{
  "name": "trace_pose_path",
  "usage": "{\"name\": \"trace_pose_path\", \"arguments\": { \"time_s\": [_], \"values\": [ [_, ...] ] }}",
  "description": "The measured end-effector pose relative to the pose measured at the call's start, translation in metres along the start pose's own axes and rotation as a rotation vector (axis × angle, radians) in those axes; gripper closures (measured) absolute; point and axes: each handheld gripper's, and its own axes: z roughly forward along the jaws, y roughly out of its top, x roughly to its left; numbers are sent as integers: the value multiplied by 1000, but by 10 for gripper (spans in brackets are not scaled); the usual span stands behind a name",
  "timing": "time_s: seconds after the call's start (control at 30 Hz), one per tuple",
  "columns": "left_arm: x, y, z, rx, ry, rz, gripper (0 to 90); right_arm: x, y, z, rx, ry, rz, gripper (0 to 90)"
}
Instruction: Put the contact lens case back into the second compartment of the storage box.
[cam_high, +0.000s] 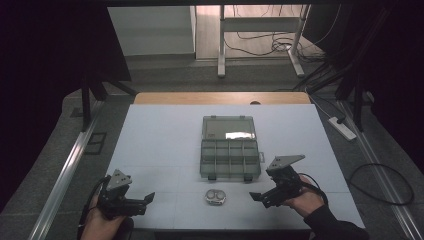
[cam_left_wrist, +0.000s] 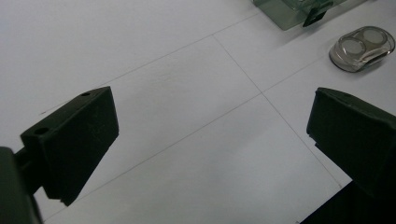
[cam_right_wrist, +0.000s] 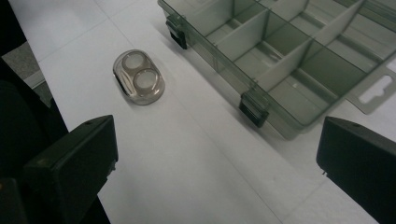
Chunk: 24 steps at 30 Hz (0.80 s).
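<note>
At the near edge of the white counter, the left gripper and right gripper sit low in the person's hands, each with jaws spread apart and nothing between them. Between the two grippers lies a small clear oval case holding two round pieces. Just beyond it stands an open compartment box, its lid folded back flat on the far side.

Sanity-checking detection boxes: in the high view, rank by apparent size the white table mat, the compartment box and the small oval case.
1. White table mat
2. Compartment box, lid open
3. Small oval case
No close calls.
</note>
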Motion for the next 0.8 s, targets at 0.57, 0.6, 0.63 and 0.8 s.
{"name": "trace_pose_path", "arguments": {
  "time_s": [0.57,0.6,0.63,0.8],
  "values": [
    [1,0,1,2,-8,-2,19,18,20,25,74,18,-42,0],
    [1,0,0,2,-8,-2,19,19,20,26,78,17,-46,0],
    [1,0,0,2,-8,-2,19,21,22,28,84,13,-55,0],
    [1,0,1,3,-9,0,18,29,27,35,112,20,-80,0]
  ]
}}
